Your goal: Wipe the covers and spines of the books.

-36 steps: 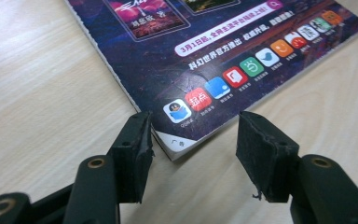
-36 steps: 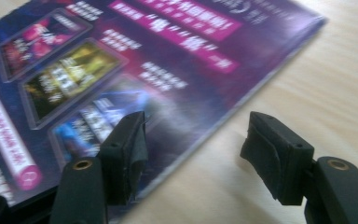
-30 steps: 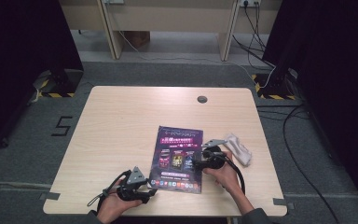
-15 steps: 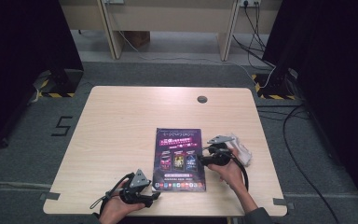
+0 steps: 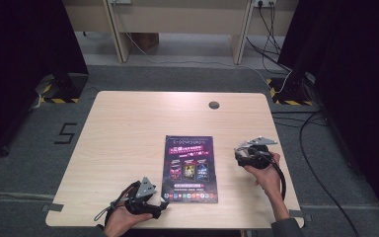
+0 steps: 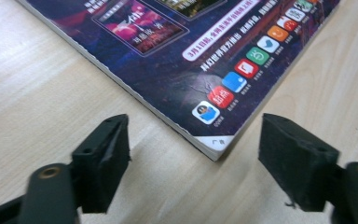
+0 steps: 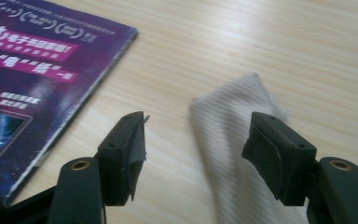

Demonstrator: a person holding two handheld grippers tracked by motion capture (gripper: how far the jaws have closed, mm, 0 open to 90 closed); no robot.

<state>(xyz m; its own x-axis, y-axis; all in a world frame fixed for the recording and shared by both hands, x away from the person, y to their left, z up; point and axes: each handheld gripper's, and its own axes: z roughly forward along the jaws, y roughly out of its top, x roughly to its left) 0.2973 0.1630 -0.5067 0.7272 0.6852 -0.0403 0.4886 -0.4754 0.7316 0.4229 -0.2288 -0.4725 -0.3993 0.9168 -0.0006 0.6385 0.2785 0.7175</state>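
A purple magazine lies flat at the middle of the wooden table. My left gripper is open at the near edge, and in the left gripper view its jaws stand either side of the magazine's near corner without touching it. My right gripper is open just right of the magazine. In the right gripper view its jaws hover low over a pale ribbed cloth, with the magazine's corner to the left.
A round cable hole sits near the table's far edge. Cables trail on the grey floor to the right. Black curtains and desk legs stand beyond the table.
My right gripper has moved right and a little away, off the magazine's right edge and over the cloth. The magazine now lies straighter. The left gripper has barely shifted.
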